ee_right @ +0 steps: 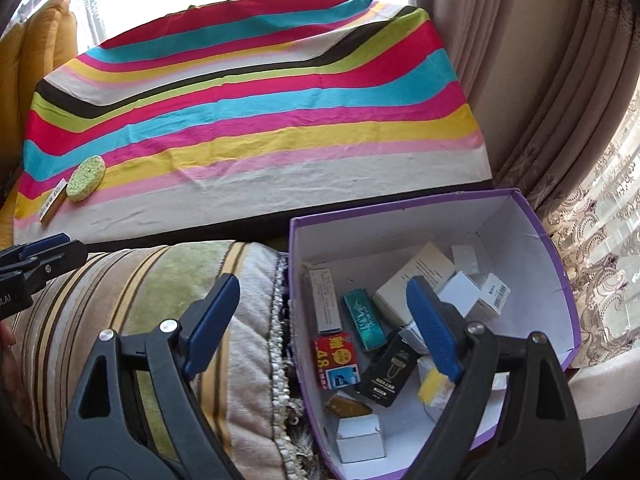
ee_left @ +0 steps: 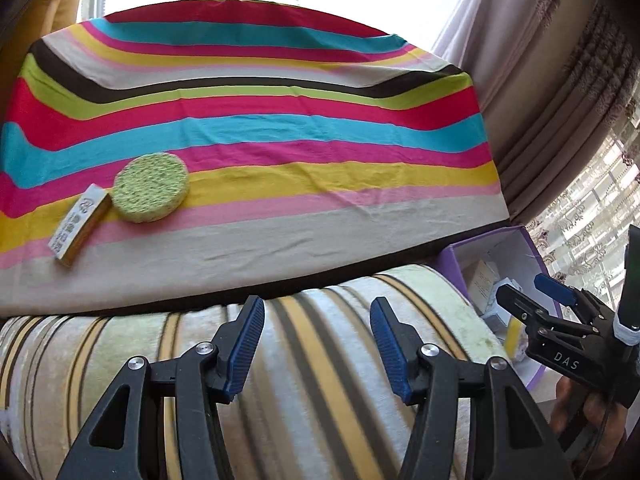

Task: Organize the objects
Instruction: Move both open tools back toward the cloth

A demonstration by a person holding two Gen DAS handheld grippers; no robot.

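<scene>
Two items are left on the striped tablecloth (ee_left: 280, 128): a round green sponge (ee_left: 151, 187) and a small rectangular box (ee_left: 80, 224) with printed characters on its top. They are seen lying just beside each other, the box at the sponge's near-left edge, well ahead of the left gripper (ee_left: 317, 344) and off to the left of its jaws.

The left gripper's jaws are held apart with nothing between them; only a striped plush cushion (ee_left: 280, 380) is seen through the gap. The blue ribbed pads (ee_left: 246, 344) are bare.

The right gripper (ee_right: 320, 328) is likewise spread wide and nothing is clamped in it. Its left finger is seen over the cushion, while its right finger is seen over the purple box (ee_right: 400, 208), whose white inside is filled with a loose pile of small cartons. Among these, a red packet (ee_right: 334, 354), a teal packet (ee_right: 364, 316), a black carton (ee_right: 386, 372) and several white cartons (ee_right: 360, 440) can be made out. A yellow and white piece (ee_right: 430, 384) lies just below the right finger's pad; whether it is touched by the pad cannot be told.

In the left wrist view the right gripper is seen at the far right, above the purple box, with part of a hand (ee_left: 580, 412) below it. Curtains (ee_right: 520, 80) hang beyond the table on the right.
</scene>
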